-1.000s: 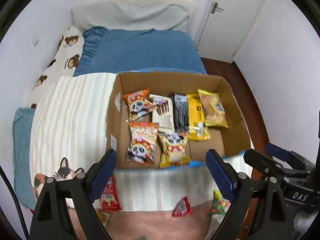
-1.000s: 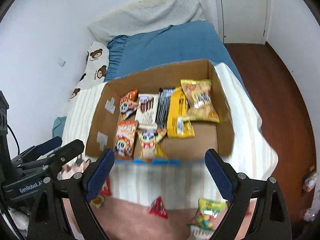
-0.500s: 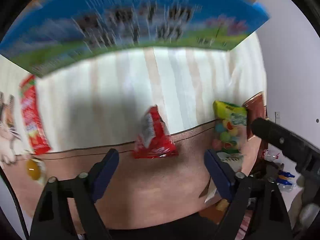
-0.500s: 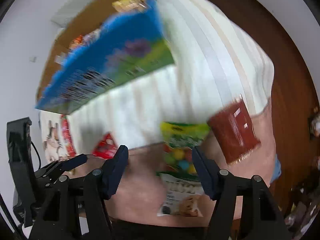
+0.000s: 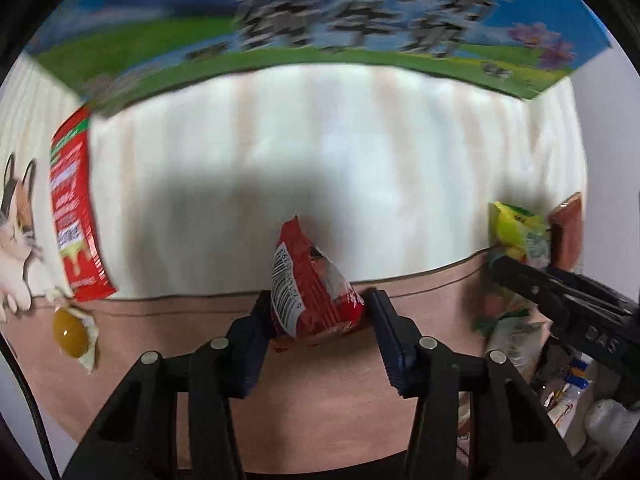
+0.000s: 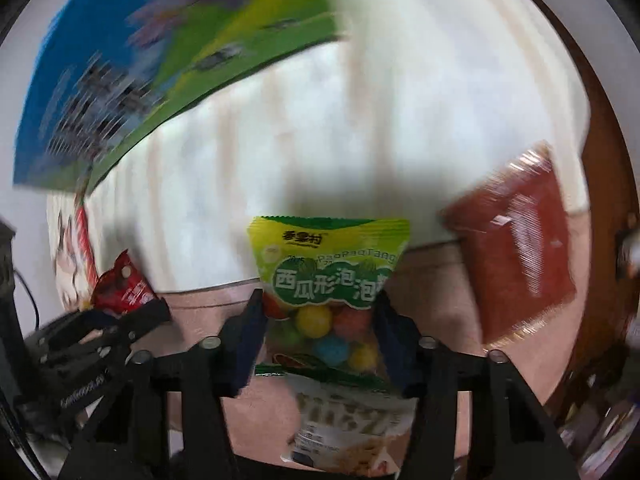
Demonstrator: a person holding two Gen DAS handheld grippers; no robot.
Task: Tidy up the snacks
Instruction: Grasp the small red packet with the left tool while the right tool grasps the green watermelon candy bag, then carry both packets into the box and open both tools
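Striped bedspread [image 5: 320,152]: left gripper [image 5: 318,312] just closed on red packet [image 5: 312,292]; right gripper [image 6: 320,320] just closed on gumball bag [image 6: 328,280]; box [image 5: 320,32] beyond both.

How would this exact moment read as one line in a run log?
left hand-held gripper: closing on red packet | right hand-held gripper: closing on gumball bag | both packets on bed

A bedroom in a home: a bed spread with a cream striped blanket [image 5: 320,152] edged in pink, a cartoon cat print [image 5: 16,232] at its left edge, above a wooden floor [image 6: 608,184].
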